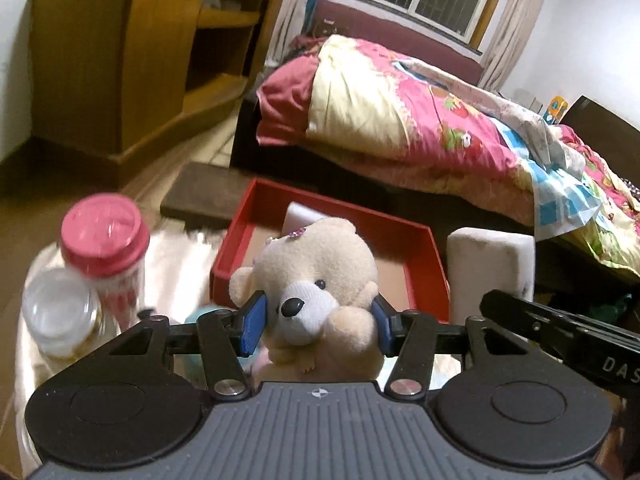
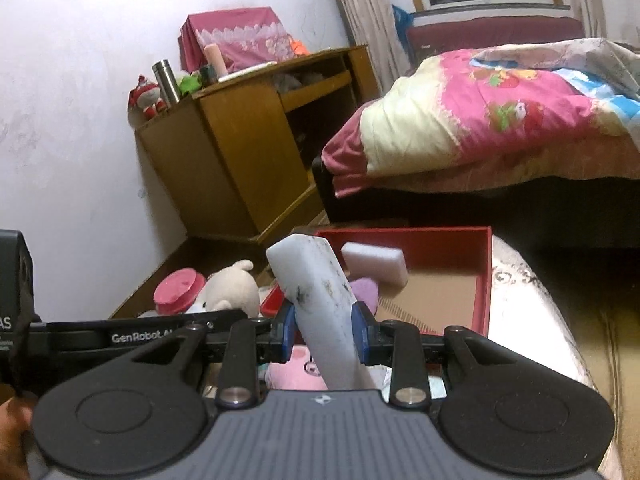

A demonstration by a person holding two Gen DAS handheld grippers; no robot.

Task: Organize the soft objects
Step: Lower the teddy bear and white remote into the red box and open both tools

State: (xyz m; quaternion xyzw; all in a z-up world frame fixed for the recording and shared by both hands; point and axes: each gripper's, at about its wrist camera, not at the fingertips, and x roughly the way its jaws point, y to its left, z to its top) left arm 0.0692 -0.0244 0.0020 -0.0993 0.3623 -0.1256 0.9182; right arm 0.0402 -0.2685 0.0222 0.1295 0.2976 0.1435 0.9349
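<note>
A cream teddy bear [image 1: 316,280] with a white muzzle is pinched at the head between the blue pads of my left gripper [image 1: 318,322], lifted in front of the red tray [image 1: 424,240]. My right gripper [image 2: 323,330] is shut on a smudged white sponge block [image 2: 316,292] that stands tilted up between its fingers. That block [image 1: 490,264] also shows at the right of the left wrist view. A second, cleaner white sponge [image 2: 374,262] lies inside the red tray [image 2: 486,276]. The bear [image 2: 234,288] appears left of the tray in the right wrist view.
A pink-lidded bottle [image 1: 104,236] and a clear jar [image 1: 60,312] stand close on the left. A pink plush [image 2: 296,368] and a purple soft thing [image 2: 366,290] lie under the right gripper. Beyond are a bed with a pink quilt [image 1: 420,120] and a wooden cabinet [image 1: 140,60].
</note>
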